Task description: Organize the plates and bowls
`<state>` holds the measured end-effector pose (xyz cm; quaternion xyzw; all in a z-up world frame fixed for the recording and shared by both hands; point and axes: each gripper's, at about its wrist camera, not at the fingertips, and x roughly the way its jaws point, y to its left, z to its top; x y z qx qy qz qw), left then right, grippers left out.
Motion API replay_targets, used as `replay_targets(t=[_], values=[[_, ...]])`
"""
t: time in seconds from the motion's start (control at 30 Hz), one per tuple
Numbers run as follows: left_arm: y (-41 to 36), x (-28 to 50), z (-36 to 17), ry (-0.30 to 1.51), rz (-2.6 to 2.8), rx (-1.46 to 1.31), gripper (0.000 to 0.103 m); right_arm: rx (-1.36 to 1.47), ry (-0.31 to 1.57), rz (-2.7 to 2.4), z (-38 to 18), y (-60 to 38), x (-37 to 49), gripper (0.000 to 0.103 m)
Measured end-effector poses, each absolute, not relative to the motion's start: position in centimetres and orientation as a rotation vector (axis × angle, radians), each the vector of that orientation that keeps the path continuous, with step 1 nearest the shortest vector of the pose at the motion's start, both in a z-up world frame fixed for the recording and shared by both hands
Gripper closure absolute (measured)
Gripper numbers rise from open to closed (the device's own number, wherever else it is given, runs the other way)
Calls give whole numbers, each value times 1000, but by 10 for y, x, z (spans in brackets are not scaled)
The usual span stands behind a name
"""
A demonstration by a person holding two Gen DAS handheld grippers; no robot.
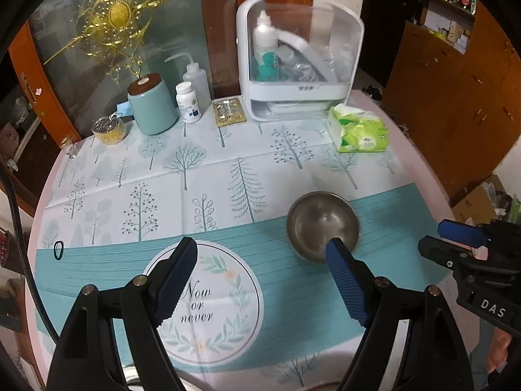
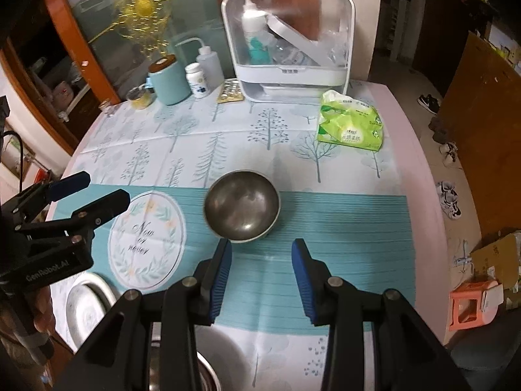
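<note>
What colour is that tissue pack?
Green and white tissue pack, clearest in the right wrist view.

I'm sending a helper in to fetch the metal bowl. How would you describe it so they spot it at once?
Start at the round table's tree-print tablecloth and find its teal striped band. The steel bowl stands upright and empty on that band, right of the "Now or never" medallion. It is the only dull grey, deep round dish in the open middle; the flatter steel plate lies at the table's near edge.

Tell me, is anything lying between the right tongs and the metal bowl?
No. In the right wrist view, only bare teal tablecloth lies between the right tongs and the metal bowl.
</note>
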<state>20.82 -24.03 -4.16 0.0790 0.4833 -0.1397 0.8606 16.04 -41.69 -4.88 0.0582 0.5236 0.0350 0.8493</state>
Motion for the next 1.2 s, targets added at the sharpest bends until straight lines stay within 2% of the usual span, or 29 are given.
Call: replay_targets(t=[0.3,0.6,0.87,1.03,1.13,1.17,1.2], values=[[-251,257,-94,1117,-288,139,23,199,1186,45,-94,-428,207,64],[-249,293,-153,1301,-324,-32,23,363,1309,42,-147,-440,241,64],[-251,303,-181,1426,-401,-133,26,434,1374,36,-174,-449,251,66],[-255,306,-188,1477,-455,-161,49,475,1405,66,-182,-450,254,83],[-258,307,-190,1494,-472,-157,65,476,1414,73,-184,-449,255,90],[-260,308,-191,1500,-477,-156,67,486,1412,82,-184,-449,255,92],[-260,307,-191,1503,-478,-152,73,491,1412,87,-184,-449,255,94]])
